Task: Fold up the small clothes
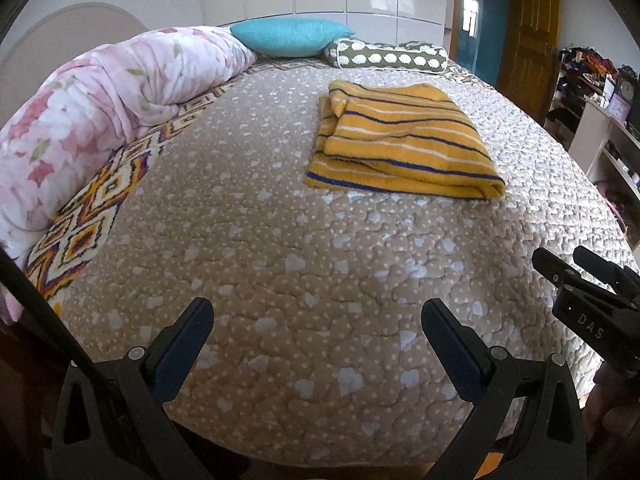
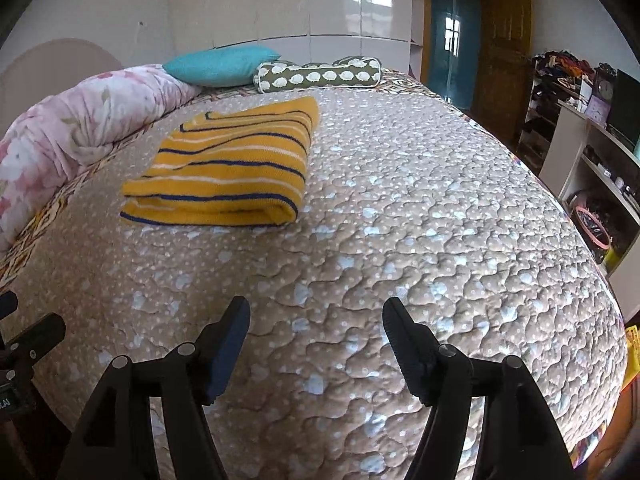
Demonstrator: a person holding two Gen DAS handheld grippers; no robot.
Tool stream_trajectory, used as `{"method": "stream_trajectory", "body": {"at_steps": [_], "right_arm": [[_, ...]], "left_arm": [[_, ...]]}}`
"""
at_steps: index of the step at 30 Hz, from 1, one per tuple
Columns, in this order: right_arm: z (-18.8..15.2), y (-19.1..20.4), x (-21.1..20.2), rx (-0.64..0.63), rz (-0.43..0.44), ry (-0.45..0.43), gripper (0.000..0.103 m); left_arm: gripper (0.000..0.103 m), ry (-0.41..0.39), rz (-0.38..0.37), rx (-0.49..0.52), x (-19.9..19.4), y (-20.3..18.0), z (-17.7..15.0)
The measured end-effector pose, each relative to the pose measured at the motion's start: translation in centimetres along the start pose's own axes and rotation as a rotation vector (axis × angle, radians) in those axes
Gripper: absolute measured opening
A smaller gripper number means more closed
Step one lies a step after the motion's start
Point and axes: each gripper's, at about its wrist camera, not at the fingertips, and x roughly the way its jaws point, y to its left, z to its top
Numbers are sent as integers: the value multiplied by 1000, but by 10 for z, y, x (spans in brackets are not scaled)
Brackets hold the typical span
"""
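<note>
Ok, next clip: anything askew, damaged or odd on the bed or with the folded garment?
Nothing serious. The yellow striped garment lies folded on the quilted bedspread, though its left edge is a bit bunched rather than flush. Both the left gripper and right gripper are open and hold nothing.

One folded yellow striped garment [image 1: 404, 142] on one bed [image 1: 280, 272]. Two cushions: one teal pillow [image 1: 290, 36], one patterned bolster [image 1: 386, 58]. One rolled pink floral quilt [image 1: 100, 104]. Two tools: left tool [image 1: 318, 320], right tool [image 2: 316, 320], each with two fingers.
</note>
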Motion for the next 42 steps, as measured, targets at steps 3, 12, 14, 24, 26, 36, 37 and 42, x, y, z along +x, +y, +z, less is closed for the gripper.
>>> {"method": "stream_trajectory", "body": {"at_steps": [3,12,14,24,26,36,37,42], "right_arm": [[-1,2,1,-2,0,4,74],[-2,0,5,3,7,19,74],[-3,0,6,3,9,23,74],[-5,-1,9,9,14,31,74],[-5,-1,10,14,18,36,74],[79,6,37,53,145,-88,73],[86,9,45,43,149,-89,65],[102,20,117,13,132,69,51]], "left_arm": [[103,13,-4,1,3,-1,-1],[103,37,-3,-5,8,1,-2],[103,38,-2,-4,9,1,-3],[103,54,-11,-6,14,1,-6],[103,56,-12,-9,15,2,-7],[103,70,-15,-6,21,1,-7],[103,68,-14,-9,21,3,-7],[103,67,-10,-32,20,11,-6]]}}
